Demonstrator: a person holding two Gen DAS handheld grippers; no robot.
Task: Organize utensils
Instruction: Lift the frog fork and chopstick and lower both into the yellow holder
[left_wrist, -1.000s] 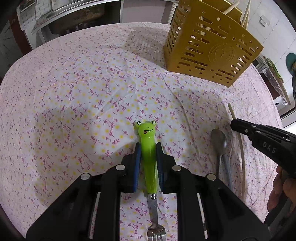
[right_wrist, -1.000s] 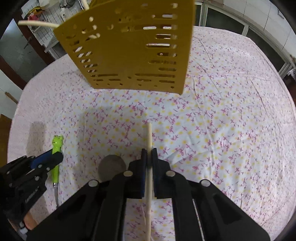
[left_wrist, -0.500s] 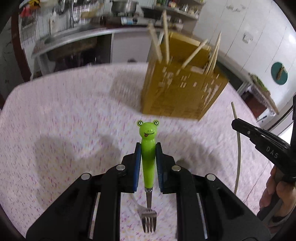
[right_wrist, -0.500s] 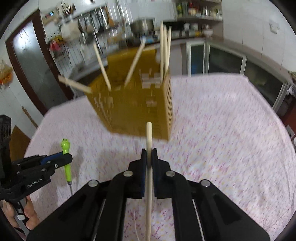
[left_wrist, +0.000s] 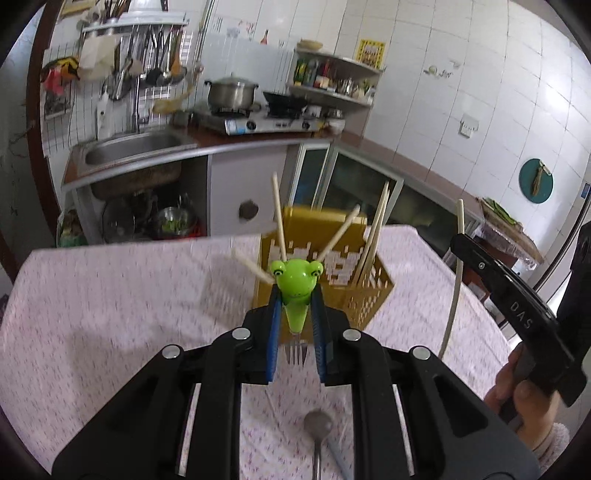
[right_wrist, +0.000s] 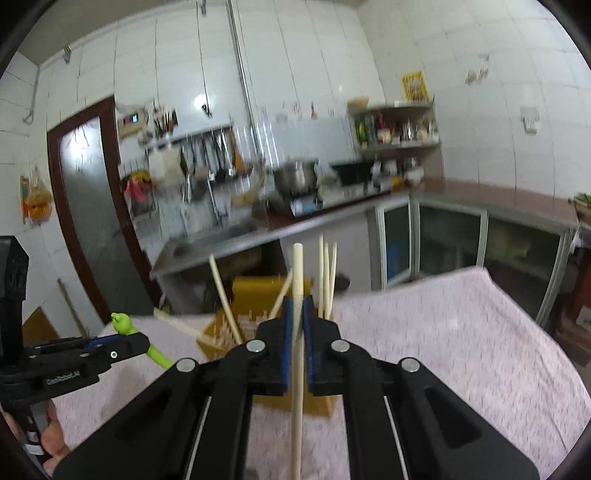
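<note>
The green frog-headed plastic fork (left_wrist: 295, 291) stands nearly upright, tines down, pinched in the left tongs (left_wrist: 295, 332). The pale wooden chopstick (right_wrist: 297, 332) is pinched in the right tongs (right_wrist: 296, 343). The perforated yellow plastic utensil basket (left_wrist: 364, 299) sits ahead of both on the floral-clothed worktop (left_wrist: 110, 314). Lettering reads "DAS" and "GenRobot.AI".

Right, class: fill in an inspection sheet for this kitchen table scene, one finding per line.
Surface: floral tablecloth covering the table.
Job's things: yellow utensil basket holding several chopsticks; metal spoon lying on the cloth.
Clutter: nothing seen.
Grippers: left gripper shut on frog-handled fork; right gripper shut on single chopstick; both above the cloth.
Cables: nothing seen.
Surroundings: sink, stove with pot, corner shelf, tiled walls.
</note>
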